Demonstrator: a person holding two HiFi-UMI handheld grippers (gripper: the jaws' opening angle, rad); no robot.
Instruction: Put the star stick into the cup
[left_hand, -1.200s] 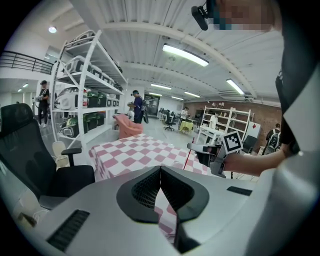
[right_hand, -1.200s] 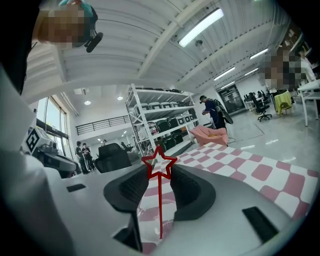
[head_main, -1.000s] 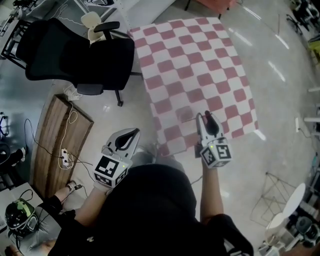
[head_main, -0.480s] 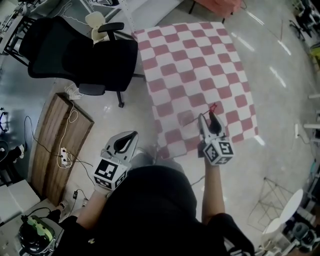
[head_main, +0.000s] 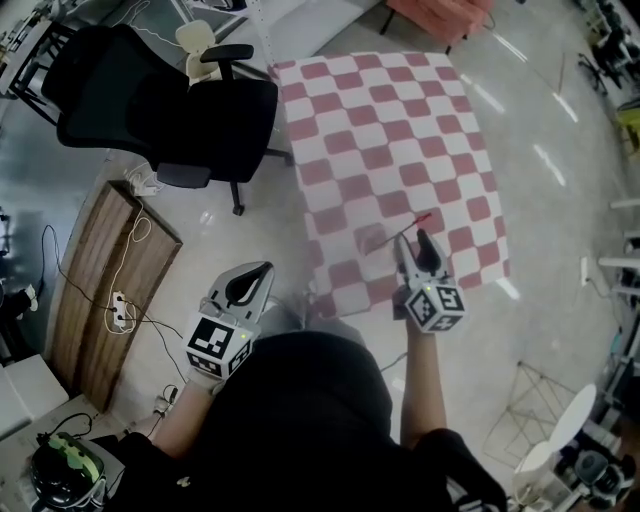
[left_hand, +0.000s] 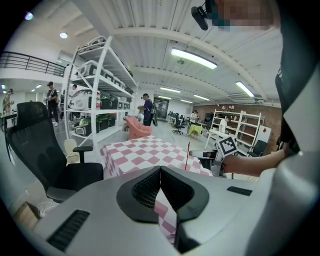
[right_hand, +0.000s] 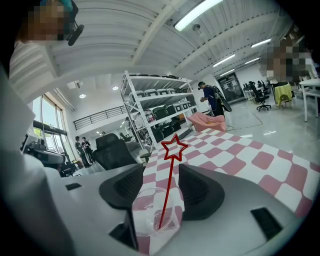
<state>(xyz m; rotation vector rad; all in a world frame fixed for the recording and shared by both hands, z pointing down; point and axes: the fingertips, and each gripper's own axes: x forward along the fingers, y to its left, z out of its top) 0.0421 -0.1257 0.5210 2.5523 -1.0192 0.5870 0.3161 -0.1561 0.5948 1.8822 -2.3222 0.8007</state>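
The star stick (right_hand: 170, 180) is seen standing in the cup (right_hand: 145, 216) near the table's (head_main: 400, 120) front edge, between the right gripper's (head_main: 413, 241) just-spread jaws; the left gripper (left_hand: 160, 171) is pressed together, empty.

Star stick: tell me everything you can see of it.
The star stick is a thin red rod, plastic by its look, topped with a hollow outlined star. It stands tilted in the clear cup on the checked cloth, with its lower end on the cup's bottom and the star well above the rim. The right claw has just been opening. The stick shows between its parted jaws, and neither pad touches it.
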